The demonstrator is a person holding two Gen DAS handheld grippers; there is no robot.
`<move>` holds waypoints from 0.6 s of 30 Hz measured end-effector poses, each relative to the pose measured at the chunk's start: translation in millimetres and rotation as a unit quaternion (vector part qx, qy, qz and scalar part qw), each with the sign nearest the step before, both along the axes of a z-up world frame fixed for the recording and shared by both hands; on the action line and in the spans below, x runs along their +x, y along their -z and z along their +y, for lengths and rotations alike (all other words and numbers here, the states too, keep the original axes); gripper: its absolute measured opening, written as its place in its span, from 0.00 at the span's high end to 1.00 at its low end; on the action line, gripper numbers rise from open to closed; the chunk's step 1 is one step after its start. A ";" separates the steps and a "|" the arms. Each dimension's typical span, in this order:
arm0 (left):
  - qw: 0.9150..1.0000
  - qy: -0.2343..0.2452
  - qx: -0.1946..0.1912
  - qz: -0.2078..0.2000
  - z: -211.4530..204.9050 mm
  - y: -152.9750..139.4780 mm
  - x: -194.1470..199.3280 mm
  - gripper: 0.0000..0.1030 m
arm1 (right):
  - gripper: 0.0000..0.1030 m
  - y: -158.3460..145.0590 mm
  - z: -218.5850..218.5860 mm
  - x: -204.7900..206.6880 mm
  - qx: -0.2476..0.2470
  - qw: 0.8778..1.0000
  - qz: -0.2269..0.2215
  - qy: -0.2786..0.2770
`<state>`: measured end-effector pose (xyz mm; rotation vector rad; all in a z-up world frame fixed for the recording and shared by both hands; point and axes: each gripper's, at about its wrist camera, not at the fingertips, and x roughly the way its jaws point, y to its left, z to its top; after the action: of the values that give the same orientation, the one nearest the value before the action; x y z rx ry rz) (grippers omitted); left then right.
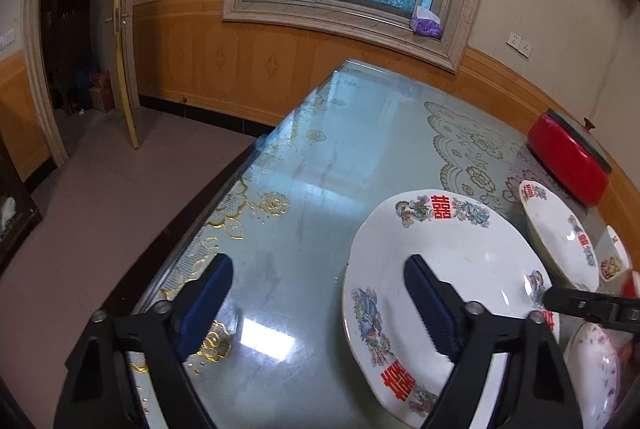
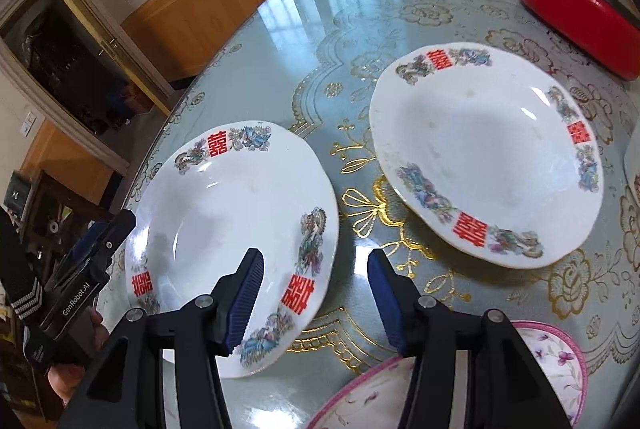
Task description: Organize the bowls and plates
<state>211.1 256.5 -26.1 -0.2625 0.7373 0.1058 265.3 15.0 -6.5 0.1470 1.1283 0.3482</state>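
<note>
A white plate (image 1: 448, 261) with red characters and bird prints lies near the table's left edge. My left gripper (image 1: 318, 265) stands open across its left rim, one blue pad above the plate and the other above bare glass. In the right wrist view the same plate (image 2: 224, 221) has its right rim between the jaws of my right gripper (image 2: 316, 257), which is open with neither pad pressing. A second matching plate (image 2: 488, 149) lies to the right. A pink-rimmed flowered bowl (image 2: 560, 353) sits under the right gripper. A hand holds the left gripper (image 2: 108, 241) at the plate's far side.
A red lidded pot (image 1: 568, 157) stands at the back right by the wall. A small white dish (image 1: 616, 257) sits beyond the second plate (image 1: 560, 229). The glass tabletop (image 1: 304, 165) with blue and gold floral cloth drops off at its dark left edge (image 1: 192, 221).
</note>
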 end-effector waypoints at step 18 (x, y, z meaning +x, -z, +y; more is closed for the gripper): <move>0.998 0.060 0.019 0.032 -24.3 14.5 14.1 0.40 | 0.61 24.0 23.2 25.9 -0.015 1.000 0.024 -0.004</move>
<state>225.2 232.2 -40.6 -0.1799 0.8112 0.0146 291.1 38.2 -30.5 0.1252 1.1808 0.3373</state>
